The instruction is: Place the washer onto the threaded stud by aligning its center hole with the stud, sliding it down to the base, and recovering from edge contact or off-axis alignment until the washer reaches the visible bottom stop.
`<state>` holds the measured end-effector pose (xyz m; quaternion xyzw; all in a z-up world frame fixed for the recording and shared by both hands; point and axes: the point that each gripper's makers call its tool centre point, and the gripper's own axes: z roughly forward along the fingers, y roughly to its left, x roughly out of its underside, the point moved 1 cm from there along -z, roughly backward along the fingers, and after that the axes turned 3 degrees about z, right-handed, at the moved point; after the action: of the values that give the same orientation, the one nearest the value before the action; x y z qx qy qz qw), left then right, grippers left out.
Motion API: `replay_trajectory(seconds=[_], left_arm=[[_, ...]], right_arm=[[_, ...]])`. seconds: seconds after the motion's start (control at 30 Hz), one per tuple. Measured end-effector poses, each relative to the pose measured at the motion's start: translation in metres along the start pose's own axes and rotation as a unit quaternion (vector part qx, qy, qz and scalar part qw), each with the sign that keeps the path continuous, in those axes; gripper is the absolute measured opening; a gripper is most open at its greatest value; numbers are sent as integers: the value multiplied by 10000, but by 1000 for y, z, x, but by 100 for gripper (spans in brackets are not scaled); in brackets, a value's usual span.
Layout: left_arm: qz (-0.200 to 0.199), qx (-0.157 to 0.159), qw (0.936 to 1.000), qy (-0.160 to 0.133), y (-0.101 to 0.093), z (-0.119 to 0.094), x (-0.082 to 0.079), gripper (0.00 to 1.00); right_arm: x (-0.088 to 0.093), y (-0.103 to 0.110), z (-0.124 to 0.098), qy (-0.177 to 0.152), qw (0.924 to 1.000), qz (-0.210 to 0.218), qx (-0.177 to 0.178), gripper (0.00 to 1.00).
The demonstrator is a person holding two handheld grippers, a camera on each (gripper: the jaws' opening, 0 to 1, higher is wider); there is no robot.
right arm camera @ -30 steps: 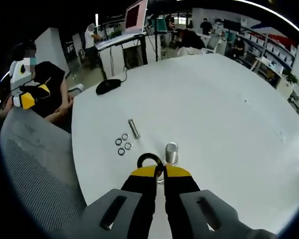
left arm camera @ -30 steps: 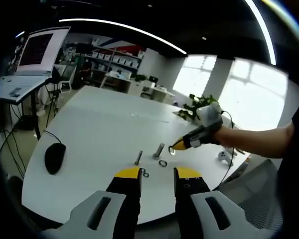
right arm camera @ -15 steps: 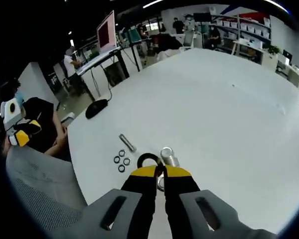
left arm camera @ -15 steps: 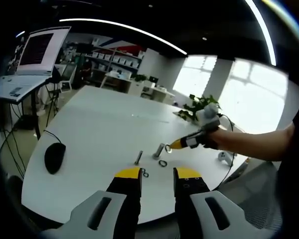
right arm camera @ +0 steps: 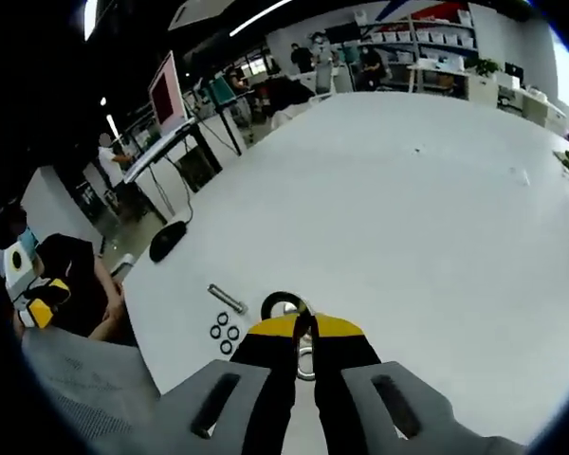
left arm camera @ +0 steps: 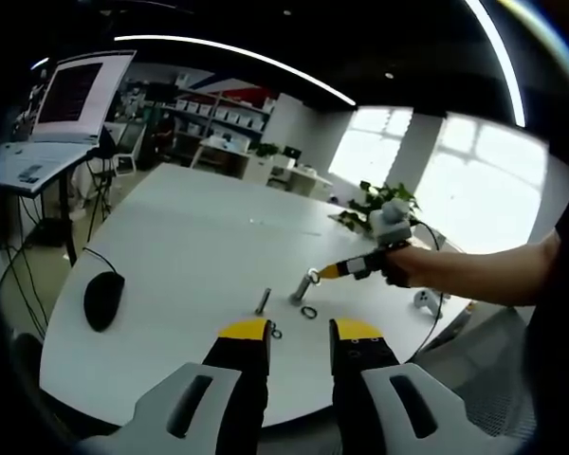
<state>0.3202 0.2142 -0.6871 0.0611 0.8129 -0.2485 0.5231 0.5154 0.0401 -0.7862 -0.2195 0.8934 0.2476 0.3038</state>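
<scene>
In the right gripper view my right gripper (right arm camera: pixel 303 323) is shut on a dark ring washer (right arm camera: pixel 283 305), held edge-up at the yellow tips. Most of the stud is hidden behind the jaws; something pale shows through the washer's hole. In the left gripper view the upright stud (left arm camera: pixel 302 287) stands on the white table (left arm camera: pixel 190 246), and the right gripper (left arm camera: pixel 328 272) reaches in from the right with its tip at the stud's top. My left gripper (left arm camera: pixel 301 332) hangs open near the table's front edge, away from the stud.
A loose bolt (left arm camera: pixel 264 300) lies left of the stud, with a spare washer (left arm camera: pixel 309 312) and small washers (left arm camera: pixel 276 331) beside it. In the right gripper view the bolt (right arm camera: pixel 227 298) and small washers (right arm camera: pixel 224 333) lie to the left. A black mouse (left arm camera: pixel 104 299) sits at the table's left.
My right gripper has carried the washer leftward to the stud's top, and its view has tilted so the stud slid behind the jaws. The left gripper has not moved.
</scene>
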Motion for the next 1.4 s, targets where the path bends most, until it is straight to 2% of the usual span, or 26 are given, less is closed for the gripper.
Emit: replay_trajectory(seconds=[0.17, 0.27, 0.63, 0.87, 0.97, 1.23, 1.3, 1.4], left_arm=[[5, 19, 10000, 0, -1, 0, 0, 22], [2, 27, 10000, 3, -1, 0, 0, 22], [-20, 51, 10000, -10, -1, 0, 0, 22], [-25, 62, 10000, 6, -1, 0, 0, 22], [-24, 67, 10000, 18, -1, 0, 1, 21], [-31, 75, 10000, 43, -1, 0, 1, 21], [-31, 73, 10000, 51, -1, 0, 2, 21], [-30, 75, 10000, 54, -1, 0, 2, 21]], right_arm=[[-3, -3, 4, -54, 9996, 266, -2, 6], [-6, -1, 7, -16, 9999, 113, 55, 6], [-8, 1, 12, 48, 9998, 181, 3, 6], [-8, 5, 13, 35, 9994, -320, -109, 7], [-9, 4, 13, 51, 9988, -493, -51, 8], [-7, 4, 11, 18, 9991, -402, -106, 8], [-13, 4, 8, -200, 9987, -465, -76, 8], [-15, 6, 5, -294, 9985, -451, -100, 7]])
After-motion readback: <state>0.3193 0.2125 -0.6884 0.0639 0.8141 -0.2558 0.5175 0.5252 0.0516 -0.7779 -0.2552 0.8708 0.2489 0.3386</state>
